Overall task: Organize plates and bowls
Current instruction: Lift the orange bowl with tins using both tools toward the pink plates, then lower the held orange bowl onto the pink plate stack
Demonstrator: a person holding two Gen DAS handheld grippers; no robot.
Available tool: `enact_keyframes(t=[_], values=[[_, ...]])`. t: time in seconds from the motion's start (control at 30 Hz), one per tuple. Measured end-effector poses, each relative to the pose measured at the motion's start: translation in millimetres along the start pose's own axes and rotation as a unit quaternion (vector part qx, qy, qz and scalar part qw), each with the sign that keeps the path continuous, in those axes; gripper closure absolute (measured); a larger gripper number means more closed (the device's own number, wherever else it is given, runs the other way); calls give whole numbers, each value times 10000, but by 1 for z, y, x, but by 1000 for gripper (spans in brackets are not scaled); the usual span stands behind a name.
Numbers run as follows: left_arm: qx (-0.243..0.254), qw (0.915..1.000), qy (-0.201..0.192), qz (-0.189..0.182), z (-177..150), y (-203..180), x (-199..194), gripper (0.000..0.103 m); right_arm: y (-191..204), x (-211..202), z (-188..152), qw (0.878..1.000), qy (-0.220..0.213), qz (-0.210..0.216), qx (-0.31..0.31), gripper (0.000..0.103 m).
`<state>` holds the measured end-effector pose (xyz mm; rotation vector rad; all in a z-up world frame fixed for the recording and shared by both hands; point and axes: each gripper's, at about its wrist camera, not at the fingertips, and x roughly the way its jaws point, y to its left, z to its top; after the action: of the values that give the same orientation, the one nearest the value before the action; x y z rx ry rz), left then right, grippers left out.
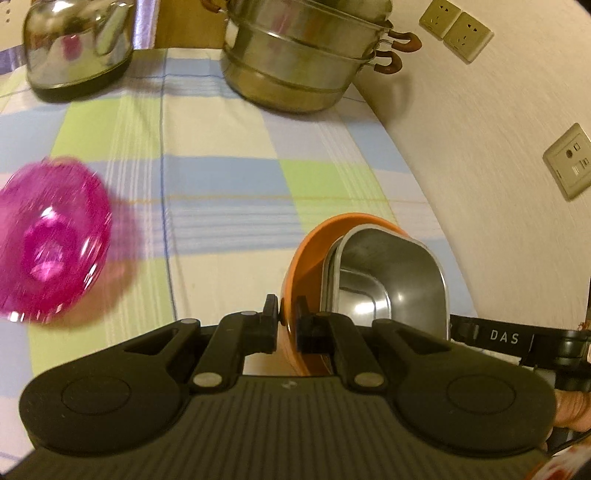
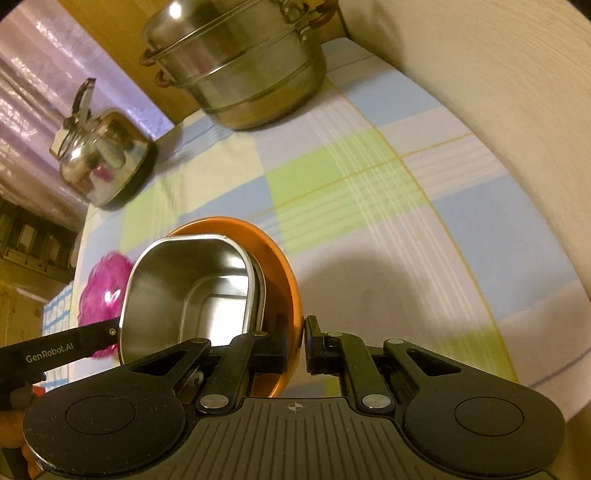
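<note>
An orange bowl hangs tilted above the checked tablecloth, held by its rim from two sides. Stacked steel rectangular dishes sit inside it. My left gripper is shut on the bowl's near rim. In the right wrist view the same orange bowl with the steel dishes is pinched at its rim by my right gripper, also shut. A pink translucent bowl lies on the cloth to the left, blurred; it also shows behind the steel dishes as the pink bowl.
A steel steamer pot stands at the back of the table near the wall. A steel kettle stands at the back left. Wall sockets are on the wall to the right. The table's right edge runs along that wall.
</note>
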<state>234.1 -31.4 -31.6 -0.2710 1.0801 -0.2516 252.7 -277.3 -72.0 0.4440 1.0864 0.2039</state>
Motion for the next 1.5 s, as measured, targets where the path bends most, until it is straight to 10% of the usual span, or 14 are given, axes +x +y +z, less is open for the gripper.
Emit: enact_keyframes(t=[1.5], values=[[-1090, 9898, -572, 714, -103, 128, -138, 96, 152, 24, -104, 9883, 481, 682, -1275, 95]])
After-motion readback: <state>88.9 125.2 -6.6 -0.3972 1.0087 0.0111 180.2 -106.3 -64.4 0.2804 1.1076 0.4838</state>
